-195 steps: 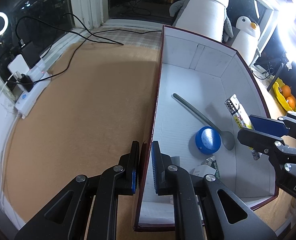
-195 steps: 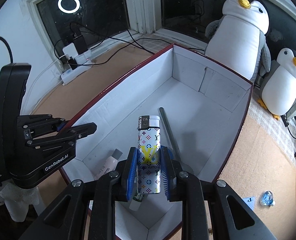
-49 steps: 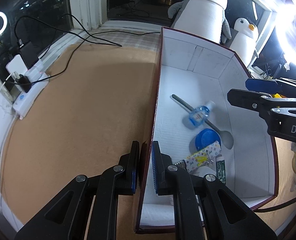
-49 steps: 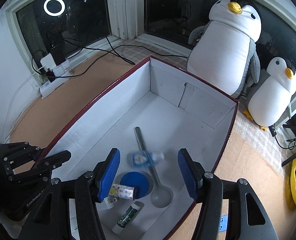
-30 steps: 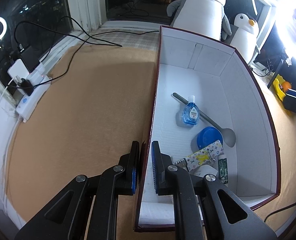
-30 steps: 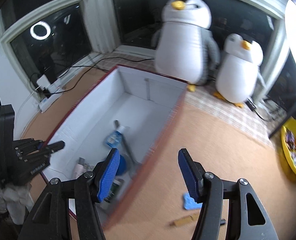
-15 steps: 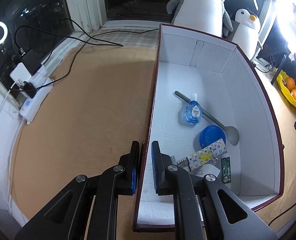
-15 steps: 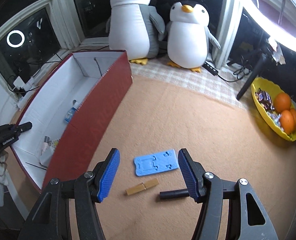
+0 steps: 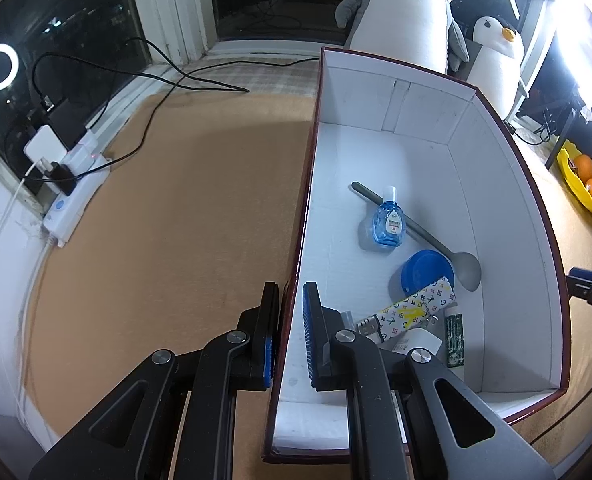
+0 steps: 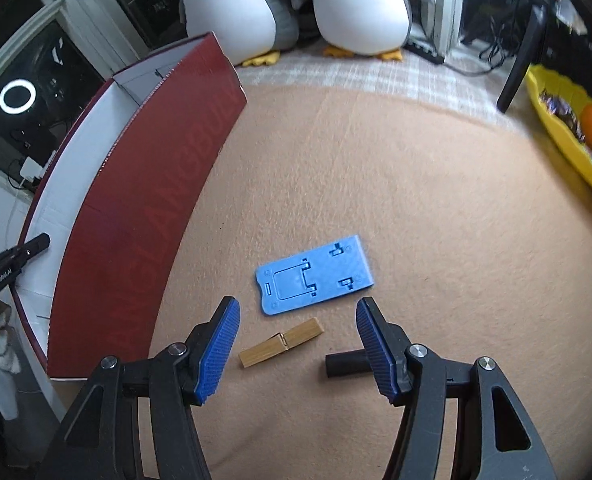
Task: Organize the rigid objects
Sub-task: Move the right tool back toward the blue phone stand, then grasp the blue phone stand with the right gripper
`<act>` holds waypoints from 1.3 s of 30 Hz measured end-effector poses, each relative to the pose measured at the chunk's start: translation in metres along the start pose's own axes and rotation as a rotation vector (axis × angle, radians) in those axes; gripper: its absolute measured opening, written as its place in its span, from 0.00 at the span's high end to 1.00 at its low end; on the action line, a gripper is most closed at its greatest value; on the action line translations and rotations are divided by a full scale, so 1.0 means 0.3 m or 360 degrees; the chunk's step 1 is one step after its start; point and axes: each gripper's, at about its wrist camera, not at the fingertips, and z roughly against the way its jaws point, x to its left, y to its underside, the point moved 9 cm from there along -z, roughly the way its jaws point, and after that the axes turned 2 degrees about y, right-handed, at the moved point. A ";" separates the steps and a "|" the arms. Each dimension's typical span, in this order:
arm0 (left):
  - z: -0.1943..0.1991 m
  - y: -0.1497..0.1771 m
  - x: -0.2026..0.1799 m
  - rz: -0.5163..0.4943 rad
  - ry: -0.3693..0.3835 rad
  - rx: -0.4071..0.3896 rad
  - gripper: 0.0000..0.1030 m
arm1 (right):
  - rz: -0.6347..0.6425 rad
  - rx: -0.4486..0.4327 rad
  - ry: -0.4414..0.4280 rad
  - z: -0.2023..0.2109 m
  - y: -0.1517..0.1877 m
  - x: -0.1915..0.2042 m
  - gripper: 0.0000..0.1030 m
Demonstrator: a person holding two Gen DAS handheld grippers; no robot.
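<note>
A tan, felt-like table is seen under both tools, edged at the far side by a checked cloth, dark windows and two plush penguins. A ring light is mirrored in the glass, a power strip with cables lies far left of the left tool, and a yellow tray of oranges sits far right of the right tool.

The left tool is pinched on the near left wall of the box, one finger outside and one inside. The box is dark red outside and white inside, and its long axis runs away from this tool. Inside it, ahead and right of the tool, a spoon lies diagonally with its bowl nearer the tool, a blue bottle lies across its handle with the cap pointing away, and a blue lid and a patterned lighter lie nearer.

The right tool is held spread over the table with nothing between its fingers. Just ahead lies a flat blue plate, long axis crosswise. Between the fingers below, a wooden peg is angled up to the right, and a black rod lies crosswise, partly hidden by the right finger.
</note>
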 end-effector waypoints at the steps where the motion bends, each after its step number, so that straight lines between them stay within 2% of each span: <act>1: 0.000 0.000 0.001 0.0002 0.0001 0.0000 0.90 | -0.0014 0.0012 -0.0018 -0.011 0.001 0.001 0.45; 8: 0.000 0.000 0.002 0.0006 0.0004 0.0000 0.90 | -0.0156 0.0067 -0.0072 -0.057 -0.010 -0.031 0.45; 16: 0.000 0.000 0.000 0.0008 0.0010 -0.0002 0.90 | -0.0267 0.0193 -0.0139 -0.110 0.008 -0.046 0.45; 25: 0.001 -0.001 -0.001 0.0014 0.0019 -0.0003 0.90 | -0.0326 0.0191 -0.0165 -0.149 -0.049 -0.034 0.45; 35: 0.005 -0.002 0.002 0.0028 0.0039 -0.0014 0.90 | -0.0115 0.0160 0.0022 -0.208 -0.130 0.079 0.51; 39: 0.007 -0.003 0.003 0.0031 0.0049 -0.0019 0.90 | 0.0060 0.0143 0.0182 -0.230 -0.144 0.122 0.61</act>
